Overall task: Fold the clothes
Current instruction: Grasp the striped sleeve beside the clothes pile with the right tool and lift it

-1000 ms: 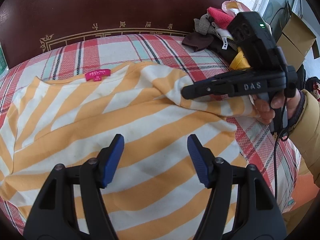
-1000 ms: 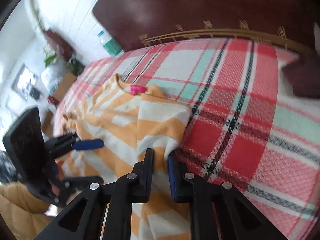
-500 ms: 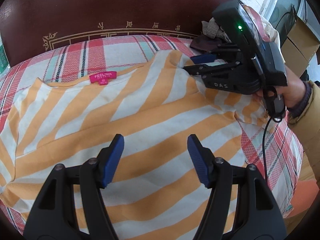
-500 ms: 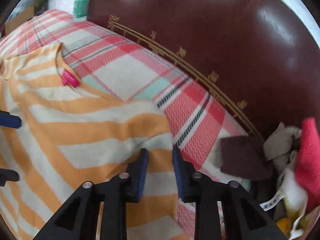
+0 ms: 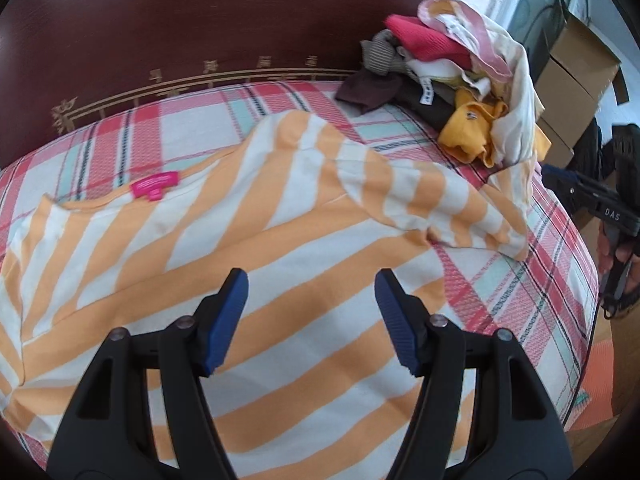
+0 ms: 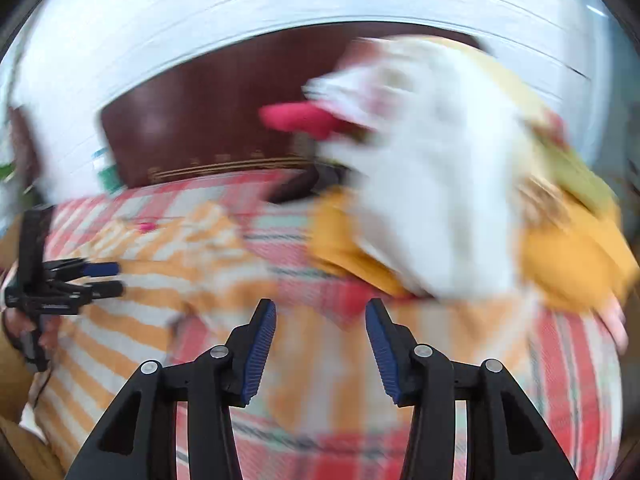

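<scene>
Plaid bedspread (image 5: 516,280) under everything, dark wood headboard (image 5: 160,20) at the far side w/ gold trim. We read it left to right.

Far left: shirt (image 5: 208,240), orange-and-white stripes, lies flat and spread on the plaid, collar toward the headboard, pink tag (image 5: 156,185) up. Flat like that prob. bc it needs to be smooth before any fold goes in.

Centre, near edge: our left gripper (image 5: 311,322) hangs over the shirt body, blue pads (image 5: 226,320) wide apart, nothing between them, no cloth pinched. We judge it's waiting there, ready for the hem or side.

Right of centre: the sleeve (image 5: 440,200) lies stretched out toward the right, a bit rumpled, its cuff end on bare plaid. Looks laid out on purpose so the shirt has its full shape.

Far right: clothes pile (image 5: 452,80) in the bed's far corner, red, yellow, white, brown bits, unfolded. Likely the queue for later.

Right edge: our right gripper (image 6: 320,346); jaws have just been opening, pads apart, nothing between them. Its own view is badly blurred, so detail there is lost. Seen from the left cam it sits off the bed's right side, clear of the sleeve.

Next, we think: pick a fold line, prob. sleeve inward first.
</scene>
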Motion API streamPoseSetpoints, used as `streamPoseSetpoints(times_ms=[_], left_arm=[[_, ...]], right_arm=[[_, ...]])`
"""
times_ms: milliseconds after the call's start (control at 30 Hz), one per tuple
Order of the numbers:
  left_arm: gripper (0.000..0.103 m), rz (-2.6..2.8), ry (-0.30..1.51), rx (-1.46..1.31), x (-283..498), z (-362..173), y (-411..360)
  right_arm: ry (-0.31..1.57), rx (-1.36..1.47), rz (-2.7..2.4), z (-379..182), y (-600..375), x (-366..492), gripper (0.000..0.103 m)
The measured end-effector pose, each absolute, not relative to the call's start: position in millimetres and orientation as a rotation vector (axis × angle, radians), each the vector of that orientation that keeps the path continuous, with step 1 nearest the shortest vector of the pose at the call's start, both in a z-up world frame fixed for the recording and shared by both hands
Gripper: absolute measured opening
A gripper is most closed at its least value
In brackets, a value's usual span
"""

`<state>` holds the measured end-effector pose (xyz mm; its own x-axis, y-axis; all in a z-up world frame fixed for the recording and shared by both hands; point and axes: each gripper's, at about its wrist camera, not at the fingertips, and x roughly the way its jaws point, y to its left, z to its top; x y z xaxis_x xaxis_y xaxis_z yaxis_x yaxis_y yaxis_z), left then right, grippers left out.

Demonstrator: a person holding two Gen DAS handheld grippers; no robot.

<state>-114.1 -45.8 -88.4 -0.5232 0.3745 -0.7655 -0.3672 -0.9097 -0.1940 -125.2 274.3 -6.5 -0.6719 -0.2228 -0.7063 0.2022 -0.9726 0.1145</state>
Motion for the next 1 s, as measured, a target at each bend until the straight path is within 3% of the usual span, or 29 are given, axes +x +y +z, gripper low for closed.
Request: streamPoseSetpoints(times_ms=[267,467,567,600,633,667,700,833,1000], left_arm=[[0.067,2.396,0.101,-1.202,-135.2,-73.9,1.1],[0.067,2.405,0.122,-1.225,-145.7,-76.3,9.1],[0.067,2.41,0.129,-1.246,-153.7,-81.2,12.7],[0.067,2.412,0.133,-1.254,-156.6,-83.2,14.5],[0.067,2.414,0.139,-1.262,-159.6,-85.3,16.6],[0.067,2.415,0.146,-1.269,-161.9,-87.0,18.7],[0.067,2.415,0.155,-1.276,-163.9,-88.5,20.8],[0.067,2.408,0.187,-1.285,-171.2,-91.6,29.4],[0.067,2.368,0.211,-1.276,-181.8,-92.4,44.5]], right_arm=[[-0.369,1.316,-2.878,-57.1,374.2,-119.2,0.052],[-0.523,1.266,-2.81,-70.2,395.1,-134.2,0.075],[-0.535,1.245,-2.738,-71.5,394.7,-142.1,0.076],[-0.511,1.254,-2.734,-71.9,392.2,-143.6,0.073],[-0.485,1.255,-2.714,-71.6,388.7,-144.2,0.054],[-0.474,1.253,-2.681,-71.2,385.5,-143.8,0.023],[-0.498,1.247,-2.666,-69.9,385.3,-140.6,0.018],[-0.637,1.138,-2.619,-54.2,390.3,-118.1,0.015],[-0.781,0.798,-2.601,3.9,407.2,-63.7,0.015]])
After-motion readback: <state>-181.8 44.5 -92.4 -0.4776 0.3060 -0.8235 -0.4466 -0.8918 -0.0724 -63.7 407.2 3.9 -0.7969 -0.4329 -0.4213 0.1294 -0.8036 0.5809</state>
